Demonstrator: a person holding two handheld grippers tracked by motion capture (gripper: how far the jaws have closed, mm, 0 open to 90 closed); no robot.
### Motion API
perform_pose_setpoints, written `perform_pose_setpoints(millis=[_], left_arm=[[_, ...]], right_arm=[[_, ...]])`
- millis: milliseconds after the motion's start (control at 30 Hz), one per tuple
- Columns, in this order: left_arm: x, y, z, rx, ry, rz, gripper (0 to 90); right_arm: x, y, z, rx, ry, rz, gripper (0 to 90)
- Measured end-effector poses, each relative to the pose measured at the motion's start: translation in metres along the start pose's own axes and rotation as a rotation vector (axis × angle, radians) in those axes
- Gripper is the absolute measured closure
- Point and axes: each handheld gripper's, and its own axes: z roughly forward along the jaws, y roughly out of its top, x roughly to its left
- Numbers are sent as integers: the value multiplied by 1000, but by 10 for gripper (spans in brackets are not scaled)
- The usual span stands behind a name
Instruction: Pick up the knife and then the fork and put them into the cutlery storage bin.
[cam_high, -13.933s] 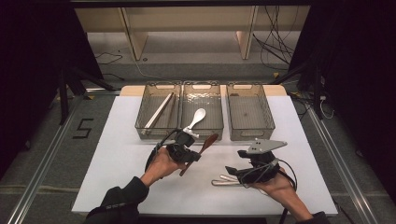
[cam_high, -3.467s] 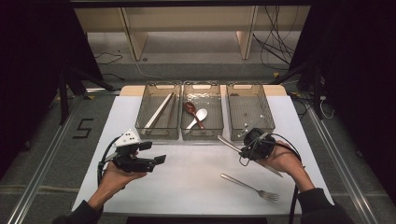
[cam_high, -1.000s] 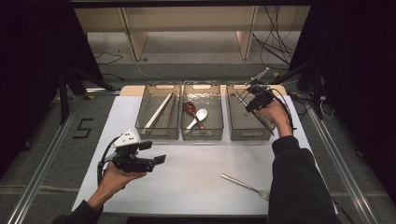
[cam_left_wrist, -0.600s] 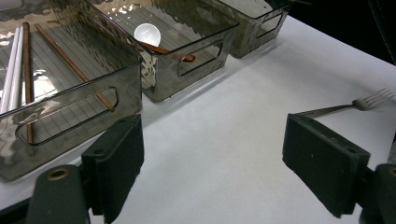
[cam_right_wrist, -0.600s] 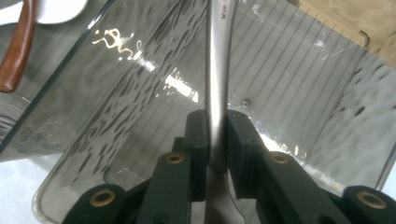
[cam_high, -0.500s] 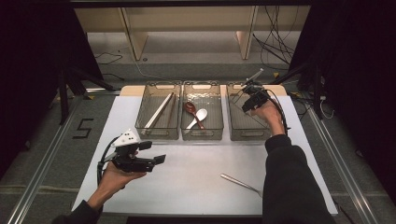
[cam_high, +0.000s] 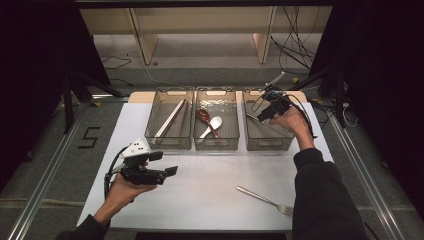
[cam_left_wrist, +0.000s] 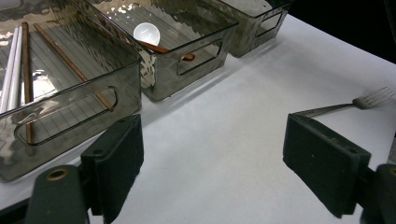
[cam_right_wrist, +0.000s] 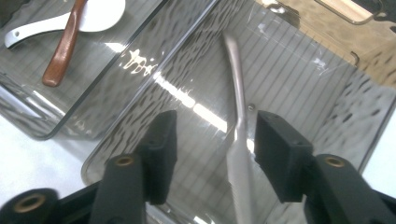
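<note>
Sorting cutlery into three clear bins at the top centre of the high view. Right gripper (cam_high: 266, 111) is over the right bin (cam_high: 283, 144); its fingers have just been opening and now stand about half apart, pads clear of the metal knife (cam_right_wrist: 237, 116), which lies slanted between them on the ribbed bin floor, seemingly released. Judged status: knife deposited. Left bin (cam_high: 152, 135) holds chopsticks (cam_high: 170, 118), white and brown pairs per the left gripper view. Middle bin (cam_high: 200, 145) holds a white spoon (cam_high: 214, 124) and a brown wooden spoon (cam_high: 205, 117), crossed. Remaining: one fork (cam_high: 265, 200), lying loose on the surface at lower right of the high view, partly hidden behind the person's right sleeve; it probably belongs with the knife in the right bin. Left gripper (cam_high: 170, 172) is held above the surface at lower left, fingers wide apart, nothing between them; in its own view the fork sits beyond the right finger (cam_left_wrist: 324, 161). Surface (cam_high: 200, 190): white sheet over a pale wooden top, otherwise bare around the fork. Room: dark, grey floor with a "5" marked at left, metal rails along both sides, pale shelving and loose cables behind the bins.
</note>
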Motion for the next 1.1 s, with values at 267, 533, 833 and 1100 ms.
perform_pose_setpoints(millis=[267,533,833,1100], left_arm=[[0,0,0,1,2,3,197],[0,0,0,-6,3,-3,197],[1,1,-2,-11,6,0,194],[0,1,-2,-16,6,1,194]], right_arm=[[2,-17,-16,-17,11,-2,402],[27,-34,-41,-94,78,-53,355],[62,-67,-47,-94,132,-123,299],[85,-97,-44,-68,188,-158,313]])
